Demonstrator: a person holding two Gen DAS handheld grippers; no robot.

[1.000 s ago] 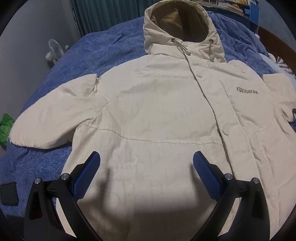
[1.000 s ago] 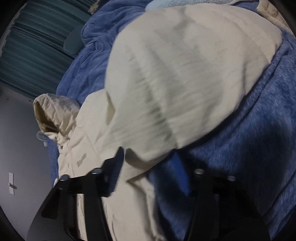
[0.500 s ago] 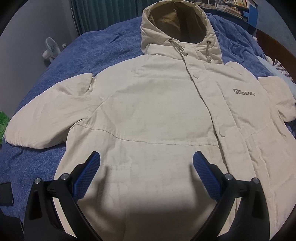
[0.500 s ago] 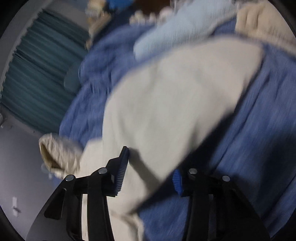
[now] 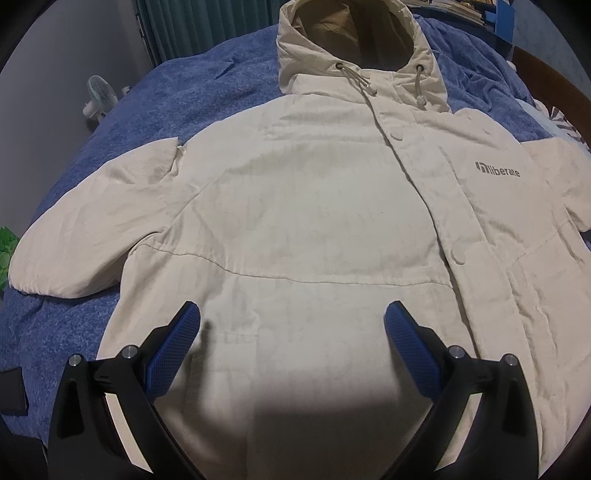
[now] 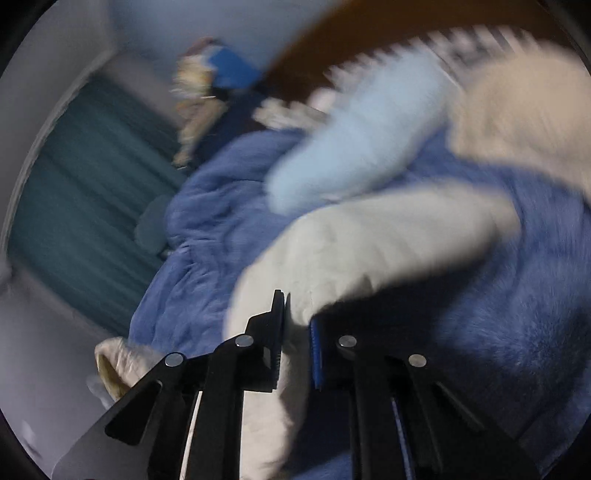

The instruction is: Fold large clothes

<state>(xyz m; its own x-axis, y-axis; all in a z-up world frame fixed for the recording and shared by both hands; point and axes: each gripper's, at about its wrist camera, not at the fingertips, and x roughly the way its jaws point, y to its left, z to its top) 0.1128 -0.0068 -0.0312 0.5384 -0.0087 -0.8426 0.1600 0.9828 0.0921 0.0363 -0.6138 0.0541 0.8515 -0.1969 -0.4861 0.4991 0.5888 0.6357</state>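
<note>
Jacket: lying front-up and spread flat on the blue blanket, snaps closed down the placket, grey "liberate" print on the chest.
Hood: resting at the far end of the jacket, opening upward, two drawcords hanging onto the collar.
Sleeve at picture left: stretching out flat from the jacket's shoulder, cuff lying on the blanket.
Left gripper: hovering over the lower front of the jacket, jaws spread wide, blue pads clear of the cloth, nothing between them.
Right gripper: clenching a fold of the jacket's other sleeve, jaws having just been closing, cream cloth pinched between the pads; view heavily motion-blurred.
Gripped sleeve: arching up off the blanket beyond the jacket's side, far end trailing toward the pale blue pillow.
Fan: standing past the blanket's edge, on the side of the jacket's flat sleeve.
Curtain: hanging behind the jacket's hood, teal and pleated.
</note>
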